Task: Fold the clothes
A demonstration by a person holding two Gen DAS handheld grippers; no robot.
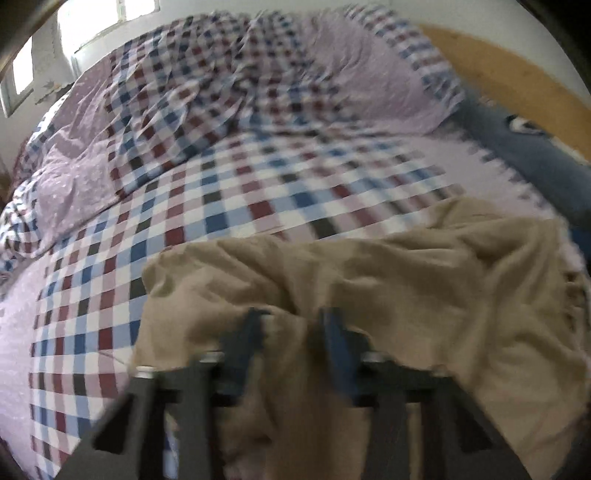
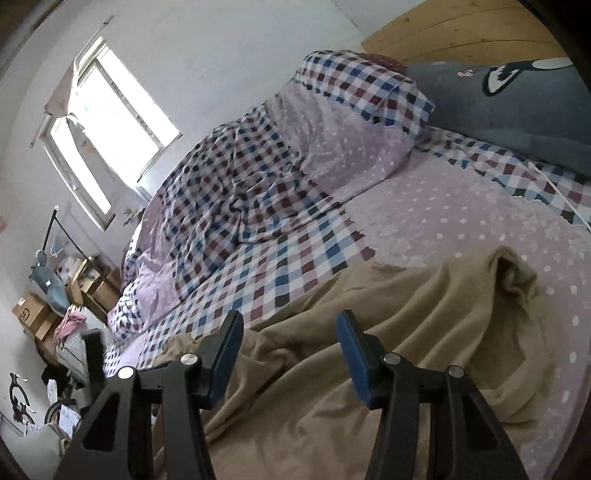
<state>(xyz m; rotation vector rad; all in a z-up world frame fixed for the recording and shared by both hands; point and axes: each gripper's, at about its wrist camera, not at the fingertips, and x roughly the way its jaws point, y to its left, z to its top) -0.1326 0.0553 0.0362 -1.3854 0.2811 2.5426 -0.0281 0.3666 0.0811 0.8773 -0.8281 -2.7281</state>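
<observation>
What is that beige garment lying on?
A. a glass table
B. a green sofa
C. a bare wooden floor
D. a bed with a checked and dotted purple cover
D: the beige garment is spread over the checked and dotted purple cover of a bed, with a wooden headboard behind it.

The flat stretch of the checked and pink dotted bed cover (image 2: pixel 461 206) lies bare beyond the crumpled tan cloth garment (image 2: pixel 369 332), giving open passage forward. A bunched checked duvet (image 2: pixel 236 177) rises along the window side. At the wooden headboard (image 2: pixel 461 26), a checked pillow (image 2: pixel 369 88) and a grey-blue plush cushion (image 2: pixel 517 107) block the way.
</observation>
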